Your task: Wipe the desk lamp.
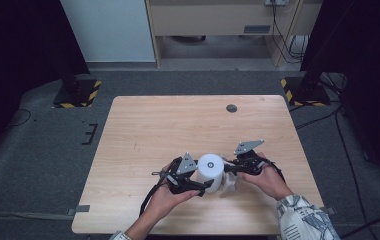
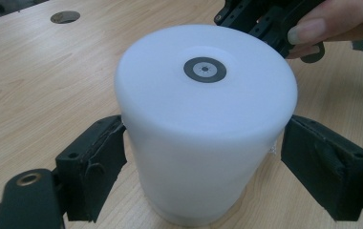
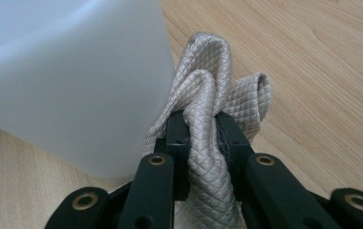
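My left gripper point(image 2: 203, 157) has its black padded jaws spread wide around the smooth, matte white plastic cylinder point(image 2: 203, 129), the pads touching its lower sides. The cylinder stands upright near the front edge of the pale wooden table point(image 1: 168, 125), with a small dark ring centred on its flat top. Just right of the cylinder, my right gripper point(image 3: 201, 129) is pinched tight on a folded beige quilted cloth point(image 3: 213, 95) with a diamond weave, bunched against the cylinder's wall.

In the right gripper view, the translucent white plastic cylinder point(image 3: 69, 81) is blurred and cut off by the top and left edges; the grey quilted cloth point(image 3: 208, 124) pinched between the fingers point(image 3: 177, 138) runs off the bottom edge.
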The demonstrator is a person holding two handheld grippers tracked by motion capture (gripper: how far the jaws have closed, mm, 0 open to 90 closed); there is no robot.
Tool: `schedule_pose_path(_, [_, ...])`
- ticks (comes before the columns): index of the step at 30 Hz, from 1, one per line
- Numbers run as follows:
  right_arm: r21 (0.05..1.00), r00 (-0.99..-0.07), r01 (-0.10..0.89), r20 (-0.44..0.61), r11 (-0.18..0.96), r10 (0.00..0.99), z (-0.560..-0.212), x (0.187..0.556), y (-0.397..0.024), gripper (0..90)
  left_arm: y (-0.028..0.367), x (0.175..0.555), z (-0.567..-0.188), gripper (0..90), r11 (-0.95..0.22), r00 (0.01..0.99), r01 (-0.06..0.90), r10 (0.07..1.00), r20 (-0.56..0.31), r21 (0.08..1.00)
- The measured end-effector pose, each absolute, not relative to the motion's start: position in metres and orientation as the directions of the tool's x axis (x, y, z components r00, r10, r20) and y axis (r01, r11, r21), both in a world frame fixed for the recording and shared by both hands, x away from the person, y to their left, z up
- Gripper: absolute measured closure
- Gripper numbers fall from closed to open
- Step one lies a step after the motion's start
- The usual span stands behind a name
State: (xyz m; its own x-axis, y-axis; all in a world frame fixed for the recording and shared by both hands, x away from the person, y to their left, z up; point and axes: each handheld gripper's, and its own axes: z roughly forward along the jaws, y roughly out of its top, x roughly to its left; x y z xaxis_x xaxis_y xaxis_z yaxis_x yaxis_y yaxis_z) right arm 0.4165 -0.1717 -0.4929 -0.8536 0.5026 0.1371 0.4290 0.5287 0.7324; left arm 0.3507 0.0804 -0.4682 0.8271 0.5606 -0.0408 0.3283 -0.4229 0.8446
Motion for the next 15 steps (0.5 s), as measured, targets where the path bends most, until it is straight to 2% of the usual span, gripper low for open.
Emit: schedule_pose_path(15, [0.759,-0.869,0.392,0.12,0.52,0.48,-0.479,0.423,-0.169,78.8,0.08,0.351,-0.469,14.5,-0.421,0.826,0.326,0.562,-0.039,0.846])
